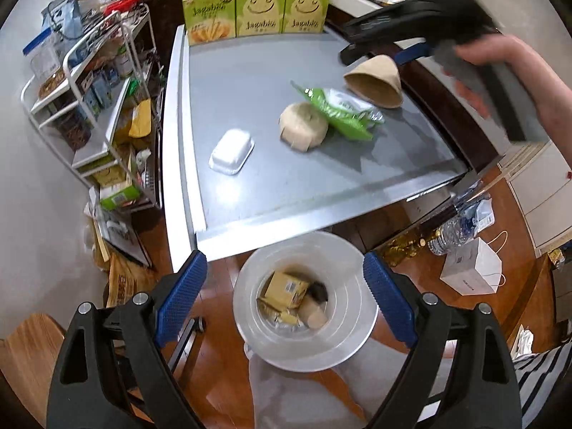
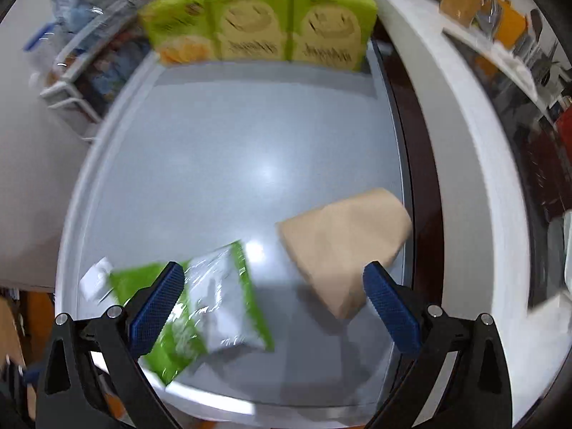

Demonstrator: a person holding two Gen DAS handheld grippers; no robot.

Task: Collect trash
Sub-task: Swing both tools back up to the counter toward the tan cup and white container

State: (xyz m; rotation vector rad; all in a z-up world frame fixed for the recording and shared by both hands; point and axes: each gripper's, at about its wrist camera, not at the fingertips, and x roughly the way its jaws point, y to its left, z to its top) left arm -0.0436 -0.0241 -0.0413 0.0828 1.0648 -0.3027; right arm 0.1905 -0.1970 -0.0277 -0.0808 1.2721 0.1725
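On the grey table (image 1: pixel 250 82) lie a white foam tray (image 1: pixel 231 152), a crumpled tan paper ball (image 1: pixel 303 127), a green snack wrapper (image 1: pixel 343 112) and a tan paper cone (image 1: pixel 377 80). My left gripper (image 1: pixel 286 300) is open and empty above a clear bin (image 1: pixel 304 305) on the floor that holds yellow packets and a paper cup. My right gripper (image 2: pixel 273 304) is open and empty above the table, with the green wrapper (image 2: pixel 211 304) under its left finger and the paper cone (image 2: pixel 343 246) just ahead. It also shows in the left wrist view (image 1: pixel 411 32).
Three green Jagabee boxes (image 1: pixel 255 10) stand along the table's far edge. A white wire rack (image 1: pixel 89 107) full of goods stands left of the table. A water bottle (image 1: pixel 454 232) and a white paper bag (image 1: pixel 472 268) lie on the wooden floor at right.
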